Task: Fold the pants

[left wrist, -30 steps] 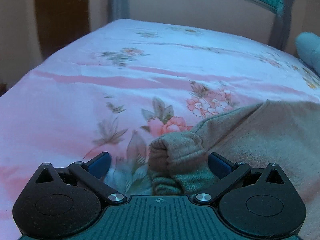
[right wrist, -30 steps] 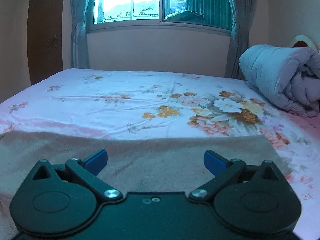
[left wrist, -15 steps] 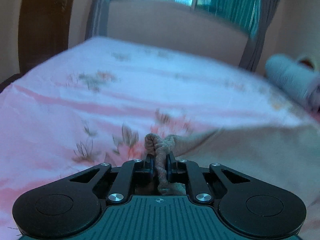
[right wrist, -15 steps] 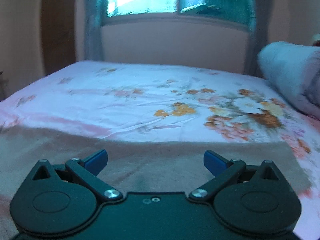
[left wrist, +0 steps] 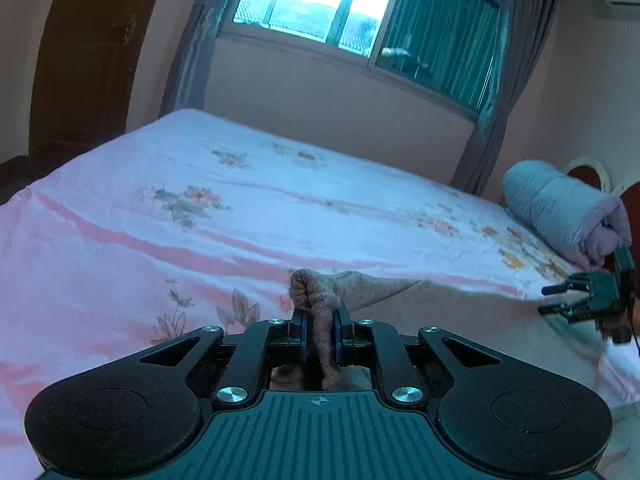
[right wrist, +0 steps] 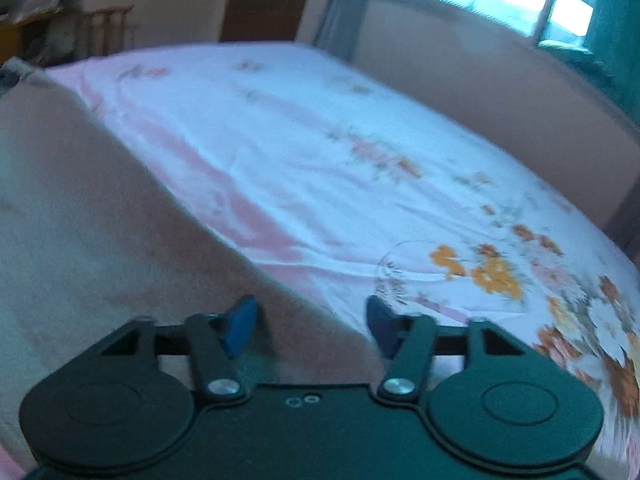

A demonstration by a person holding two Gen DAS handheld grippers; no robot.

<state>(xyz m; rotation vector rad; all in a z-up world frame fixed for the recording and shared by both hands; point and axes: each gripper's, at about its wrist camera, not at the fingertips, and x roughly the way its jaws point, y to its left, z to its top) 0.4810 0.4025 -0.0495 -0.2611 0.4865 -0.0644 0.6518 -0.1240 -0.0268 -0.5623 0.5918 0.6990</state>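
Your left hand-held gripper is clamped on a bunched corner of the pants, lifted off the bed. Only your right view shows the right hand-held gripper spread open over the pants' edge.

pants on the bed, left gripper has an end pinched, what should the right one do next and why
Probably close the right gripper on the pants edge lying between its open fingers. The left gripper is already shut on a bunched end of the fabric, so both ends need holding before the fold is carried across the bed.
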